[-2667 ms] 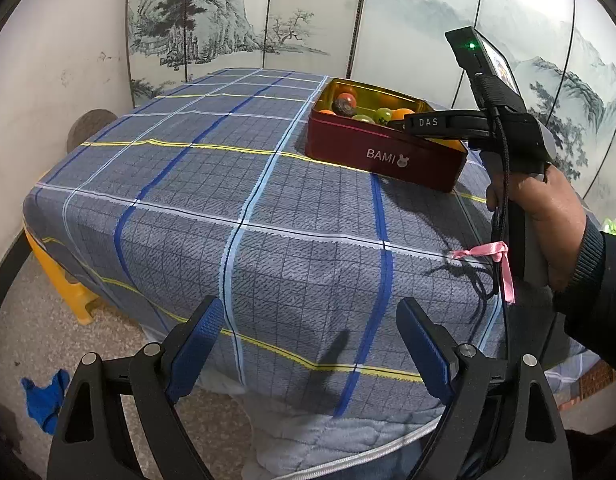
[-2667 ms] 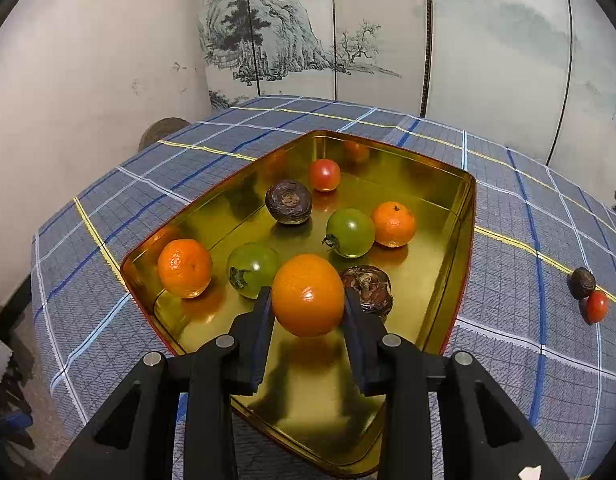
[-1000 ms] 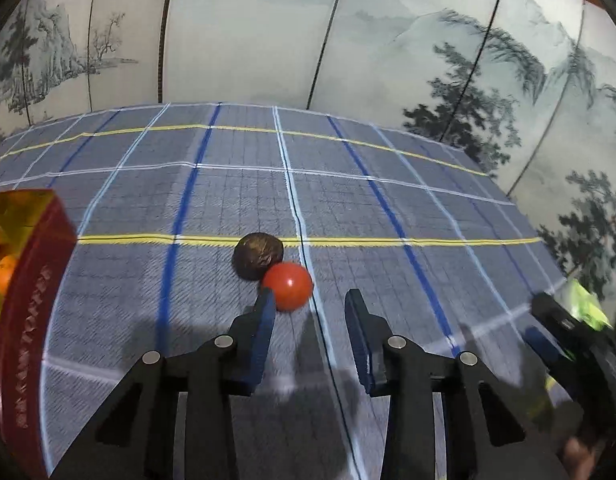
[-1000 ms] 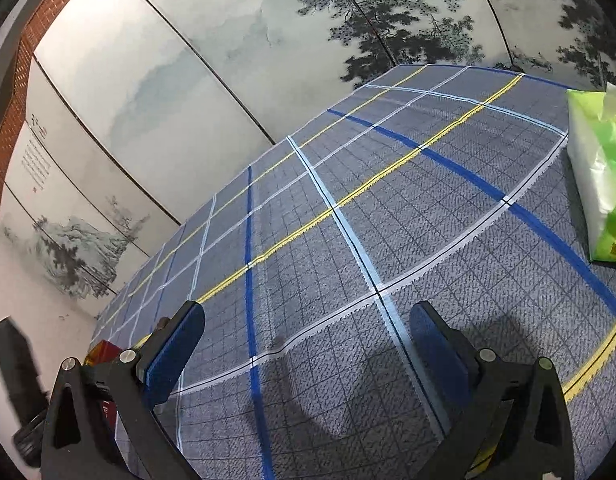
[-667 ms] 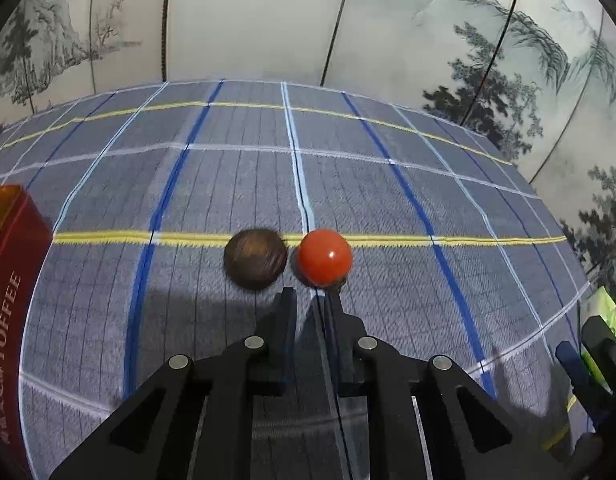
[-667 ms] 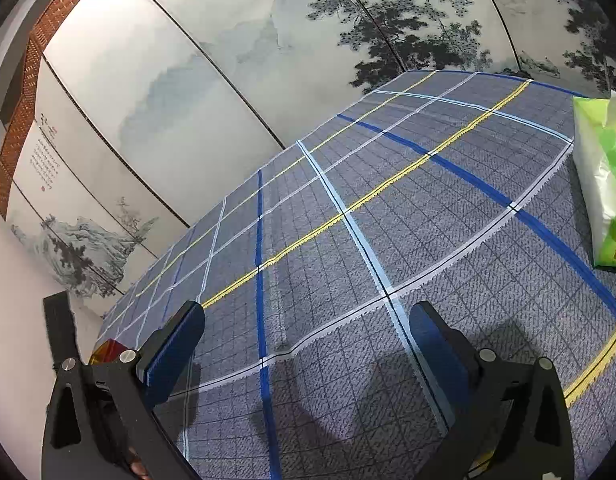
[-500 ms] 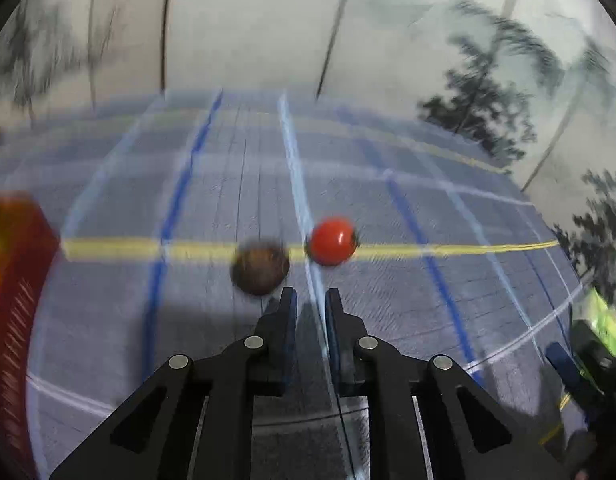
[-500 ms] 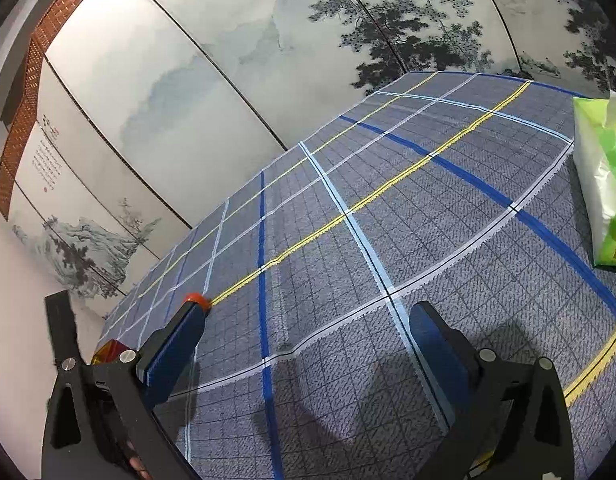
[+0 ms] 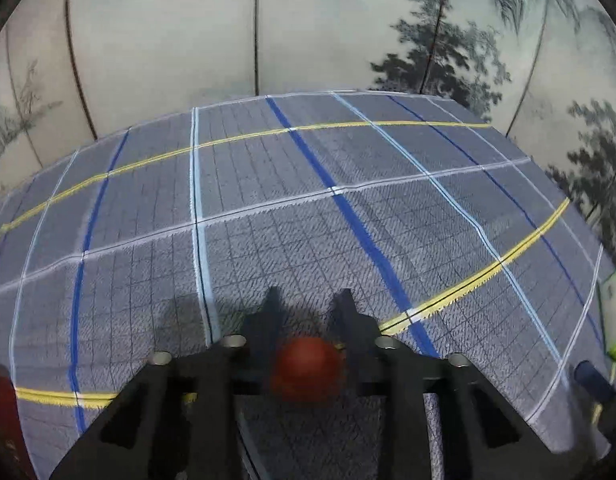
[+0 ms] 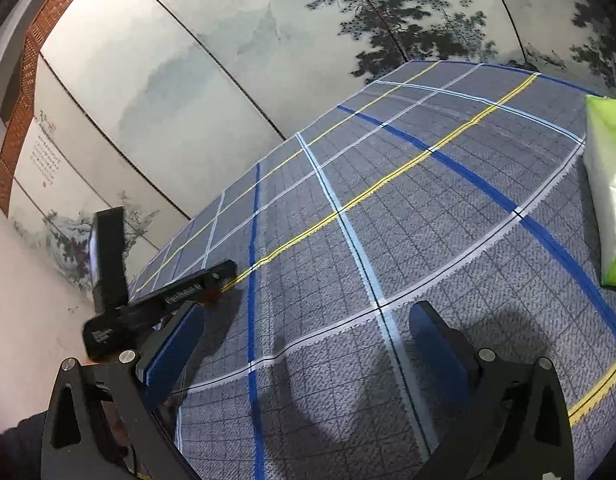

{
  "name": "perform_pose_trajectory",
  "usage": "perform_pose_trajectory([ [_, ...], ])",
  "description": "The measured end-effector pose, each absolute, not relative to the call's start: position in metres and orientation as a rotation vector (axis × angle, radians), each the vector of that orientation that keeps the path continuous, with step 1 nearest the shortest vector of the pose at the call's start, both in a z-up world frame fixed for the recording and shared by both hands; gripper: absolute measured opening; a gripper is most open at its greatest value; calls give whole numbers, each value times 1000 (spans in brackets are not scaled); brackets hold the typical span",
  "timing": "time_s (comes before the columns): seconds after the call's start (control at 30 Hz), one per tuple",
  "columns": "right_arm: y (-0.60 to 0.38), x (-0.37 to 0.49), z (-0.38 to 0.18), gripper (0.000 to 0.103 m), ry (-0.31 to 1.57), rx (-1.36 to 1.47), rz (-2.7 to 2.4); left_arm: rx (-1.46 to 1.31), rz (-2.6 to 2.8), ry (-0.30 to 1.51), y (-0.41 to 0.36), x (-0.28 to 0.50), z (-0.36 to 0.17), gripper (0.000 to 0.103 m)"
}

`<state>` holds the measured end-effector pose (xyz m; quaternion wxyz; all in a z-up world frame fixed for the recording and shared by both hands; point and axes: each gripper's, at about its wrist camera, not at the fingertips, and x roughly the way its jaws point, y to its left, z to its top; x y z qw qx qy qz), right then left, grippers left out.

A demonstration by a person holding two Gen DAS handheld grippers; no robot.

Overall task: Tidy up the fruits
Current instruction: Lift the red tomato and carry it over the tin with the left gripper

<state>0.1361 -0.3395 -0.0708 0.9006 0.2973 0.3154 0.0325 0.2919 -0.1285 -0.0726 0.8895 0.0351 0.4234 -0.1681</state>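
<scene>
A small red tomato [image 9: 306, 368], blurred, sits low between the fingers of my left gripper [image 9: 308, 300]. Its sides meet both fingers, so that gripper is shut on it over the blue checked tablecloth [image 9: 268, 220]. In the right wrist view the left gripper [image 10: 218, 280] reaches in from the left, with a bit of red under its tip. My right gripper [image 10: 304, 340] hangs open above the cloth with nothing between its blue pads [image 10: 172, 348]. The brown fruit is out of view.
A corner of the red tin [image 9: 0, 400] shows at the lower left of the left wrist view. A green and white tissue pack [image 10: 607, 200] lies at the table's right side. Painted screen panels [image 9: 347, 20] stand behind the table.
The left gripper shut empty just short of the tomato and brown fruit, then swept on. Now the tomato is between its fingers and the brown fruit is gone from view. The right gripper stayed put.
</scene>
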Motion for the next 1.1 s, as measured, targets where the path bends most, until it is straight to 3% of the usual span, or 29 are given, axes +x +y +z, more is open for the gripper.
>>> perform_pose_trajectory([
  [0.07,-339,136,-70,102,650,614,68,88,-367,870,-127,286,-73,22],
  [0.1,-339,136,-70,102,649,614,70,98,-365,850,-124,281,-70,7],
  [0.13,-338,138,-70,102,650,613,71,97,-359,831,-119,277,-65,0],
  [0.47,-341,137,-70,102,654,617,41,18,-378,753,-76,242,5,0],
  [0.53,-341,137,-70,102,653,617,40,57,-337,793,-79,242,-3,18],
  [0.57,-342,137,-70,102,654,616,41,63,-303,827,-80,244,-14,47],
  [0.6,-342,136,-70,102,654,614,42,46,-309,840,-80,242,-20,62],
  [0.77,-342,136,-71,102,656,613,49,195,-328,843,-101,255,-47,61],
  [0.9,-340,136,-69,102,650,609,58,187,-379,882,-103,272,-65,50],
  [1.0,-339,136,-68,102,640,609,68,202,-427,888,-111,277,-69,33],
  [1.1,-336,137,-67,102,634,606,81,185,-443,908,-113,276,-69,32],
])
